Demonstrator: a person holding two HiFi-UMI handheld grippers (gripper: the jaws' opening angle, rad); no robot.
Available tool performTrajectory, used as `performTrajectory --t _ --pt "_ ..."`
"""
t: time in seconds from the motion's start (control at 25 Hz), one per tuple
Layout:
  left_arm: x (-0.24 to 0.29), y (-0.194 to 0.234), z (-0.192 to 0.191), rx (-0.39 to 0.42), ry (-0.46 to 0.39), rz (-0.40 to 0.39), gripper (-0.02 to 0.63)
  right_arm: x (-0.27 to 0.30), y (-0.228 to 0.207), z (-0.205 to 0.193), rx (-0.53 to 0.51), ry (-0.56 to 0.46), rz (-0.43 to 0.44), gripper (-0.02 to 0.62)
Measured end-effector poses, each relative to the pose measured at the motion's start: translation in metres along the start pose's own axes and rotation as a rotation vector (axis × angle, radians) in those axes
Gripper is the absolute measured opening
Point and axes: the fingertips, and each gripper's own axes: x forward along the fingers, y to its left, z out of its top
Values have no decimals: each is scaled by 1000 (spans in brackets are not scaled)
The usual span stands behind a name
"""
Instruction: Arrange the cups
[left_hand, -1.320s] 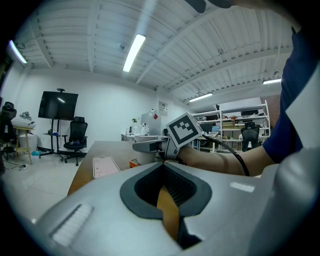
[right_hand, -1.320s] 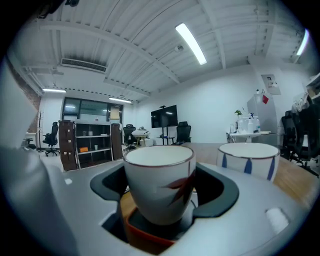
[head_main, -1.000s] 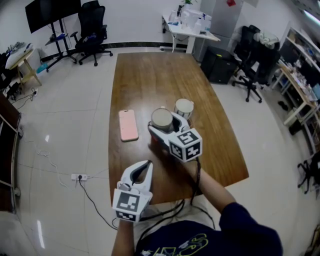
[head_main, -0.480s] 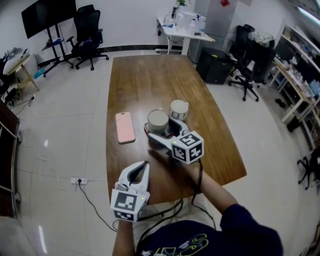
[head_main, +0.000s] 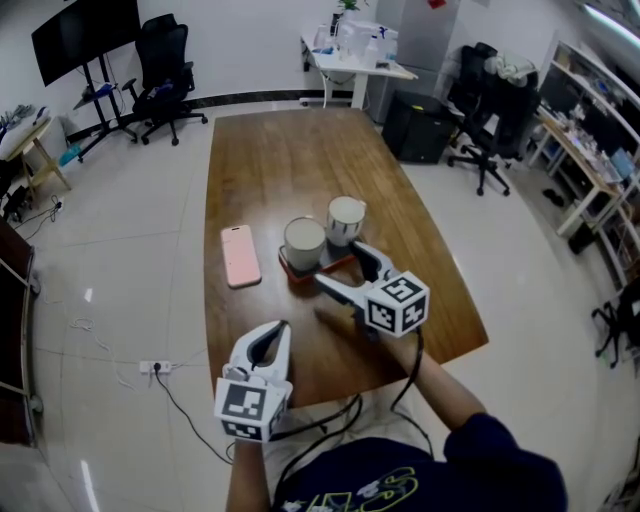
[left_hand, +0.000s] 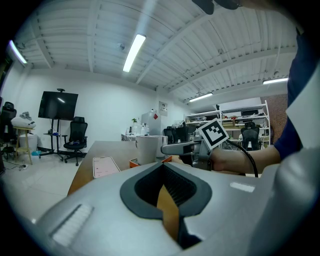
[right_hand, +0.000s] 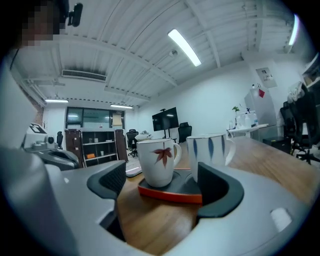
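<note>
Backed away since a second ago, the right gripper shows jaws that have just been opening and grip nothing; just ahead stand the leaf cup and striped cup, side by side on a small tray on the table. Likely glazed, brittle and slick: pinch across a rim wall; the left gripper hangs closed, empty
</note>
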Motion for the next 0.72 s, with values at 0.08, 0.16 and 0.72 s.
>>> performTrajectory --t 0.08,0.16,0.72 --pt "0 1 -1 1 1 0 2 -15 -5 -4 32 1 6 359" --pt "0 2 1 1 -1 6 3 -30 -11 -4 29 -14 -26 244" --pt "0 1 4 -16 -4 2 3 -77 -7 -12 -46 -11 -29 -5"
